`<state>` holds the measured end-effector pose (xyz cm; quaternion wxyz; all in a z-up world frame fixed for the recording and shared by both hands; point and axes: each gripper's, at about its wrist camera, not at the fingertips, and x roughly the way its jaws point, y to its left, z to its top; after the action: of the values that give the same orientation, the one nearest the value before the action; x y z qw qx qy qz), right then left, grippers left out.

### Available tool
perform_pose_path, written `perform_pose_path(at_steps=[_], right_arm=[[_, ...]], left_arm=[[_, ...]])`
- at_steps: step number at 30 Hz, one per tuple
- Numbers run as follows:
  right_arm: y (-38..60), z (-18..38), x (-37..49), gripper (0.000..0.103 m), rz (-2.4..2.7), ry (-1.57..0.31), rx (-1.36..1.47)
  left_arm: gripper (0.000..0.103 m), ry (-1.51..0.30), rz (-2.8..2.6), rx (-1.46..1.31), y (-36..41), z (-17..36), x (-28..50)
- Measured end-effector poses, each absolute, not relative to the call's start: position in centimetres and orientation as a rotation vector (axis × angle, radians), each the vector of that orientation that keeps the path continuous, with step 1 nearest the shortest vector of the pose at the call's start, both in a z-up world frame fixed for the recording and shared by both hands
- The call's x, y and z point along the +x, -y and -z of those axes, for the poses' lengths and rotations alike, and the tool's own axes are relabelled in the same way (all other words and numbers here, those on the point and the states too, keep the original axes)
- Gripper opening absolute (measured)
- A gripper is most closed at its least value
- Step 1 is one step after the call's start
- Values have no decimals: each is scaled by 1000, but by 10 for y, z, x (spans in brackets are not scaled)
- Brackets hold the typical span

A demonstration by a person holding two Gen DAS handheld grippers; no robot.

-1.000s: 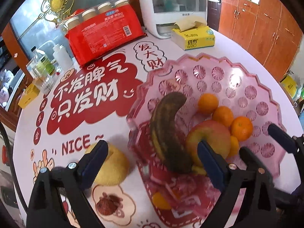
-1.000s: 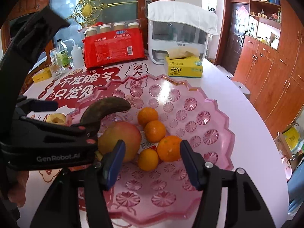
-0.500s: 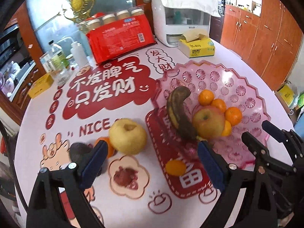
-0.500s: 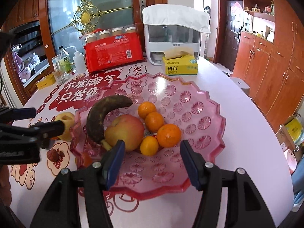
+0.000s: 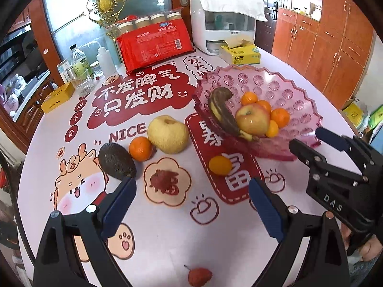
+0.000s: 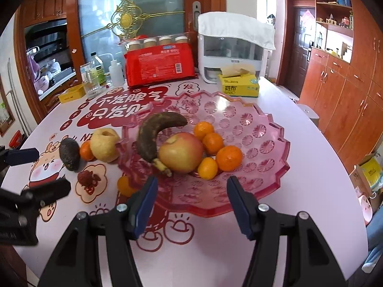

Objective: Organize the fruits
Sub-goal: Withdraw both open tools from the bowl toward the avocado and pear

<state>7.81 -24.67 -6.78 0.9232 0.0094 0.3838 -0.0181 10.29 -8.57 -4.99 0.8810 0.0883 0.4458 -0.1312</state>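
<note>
A pink plate (image 5: 299,100) (image 6: 263,143) holds a dark banana (image 5: 220,110) (image 6: 155,131), a red apple (image 5: 251,119) (image 6: 182,153) and several mandarins (image 6: 228,157). On the printed tablecloth to its left lie a yellow pear (image 5: 167,134) (image 6: 105,146), a mandarin (image 5: 140,148), an avocado (image 5: 116,160) (image 6: 69,154) and a small orange fruit (image 5: 220,165) (image 6: 125,185). A red berry (image 5: 199,276) lies near the front. My left gripper (image 5: 191,205) hangs open over bare cloth. My right gripper (image 6: 192,203) stands open at the plate's near rim, holding nothing.
At the back stand a red pack of paper cups (image 5: 155,45), a white dispenser (image 5: 225,28), a yellow tissue box (image 5: 240,53), bottles and a glass (image 5: 81,71) and a yellow box (image 5: 57,98). Wooden cabinets (image 6: 347,95) line the right beyond the table edge.
Both grippers have drawn back from the plate, the left one farther. The avocado, the loose mandarin and the red berry have come into the left wrist view. No fruit has moved.
</note>
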Motion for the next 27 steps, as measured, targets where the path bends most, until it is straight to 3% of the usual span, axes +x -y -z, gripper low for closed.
perform_pose_path(at_steps=[27], right_arm=[[157,47,116,60,-209,-816,-19]], left_arm=[[94,-872,-18,66,-68,48,122]])
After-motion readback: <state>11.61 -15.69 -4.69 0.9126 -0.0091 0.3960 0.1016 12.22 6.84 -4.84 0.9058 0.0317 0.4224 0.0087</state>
